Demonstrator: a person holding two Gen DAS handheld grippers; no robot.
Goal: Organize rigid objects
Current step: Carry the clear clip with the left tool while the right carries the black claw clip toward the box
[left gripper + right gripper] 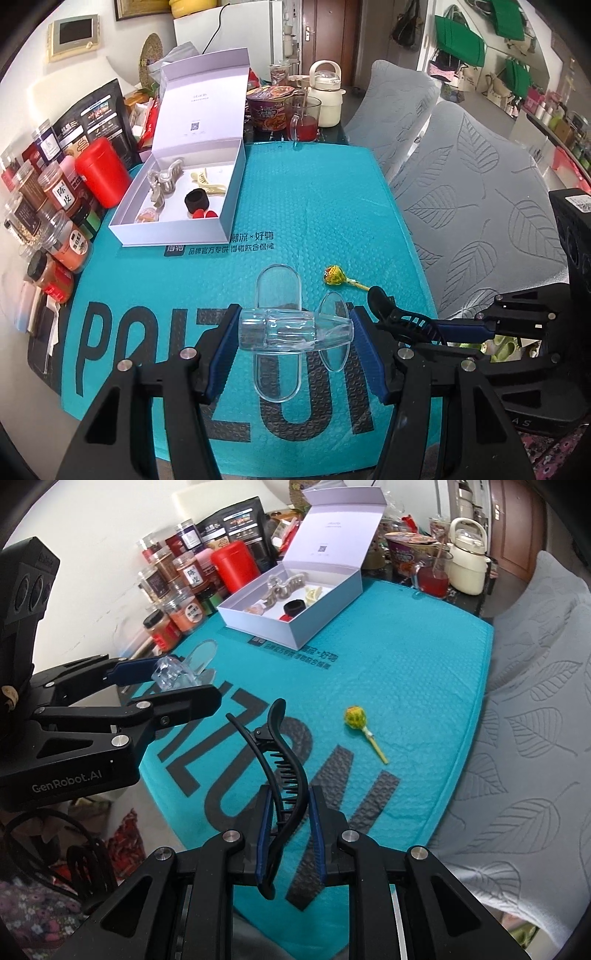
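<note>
My left gripper (293, 338) is shut on a clear plastic hair clip (284, 332), held above the teal mat (314, 206); it also shows in the right wrist view as the left gripper (177, 679) with the clear clip (177, 670). My right gripper (288, 834) is shut on a long black hair clip (284, 771), whose tip shows as the black clip (391, 310) at the right of the left wrist view. An open white box (173, 225) (325, 605) at the mat's far left holds several hair clips and a black band. A yellow lollipop (334, 276) (356, 718) lies on the mat.
Spice jars (59, 206) and a red canister (101, 171) line the wall left of the box. A noodle cup (267, 109), a glass mug (304, 120) and a cream kettle (327, 94) stand behind the mat. Grey leaf-patterned chair cushions (480, 192) border the right side.
</note>
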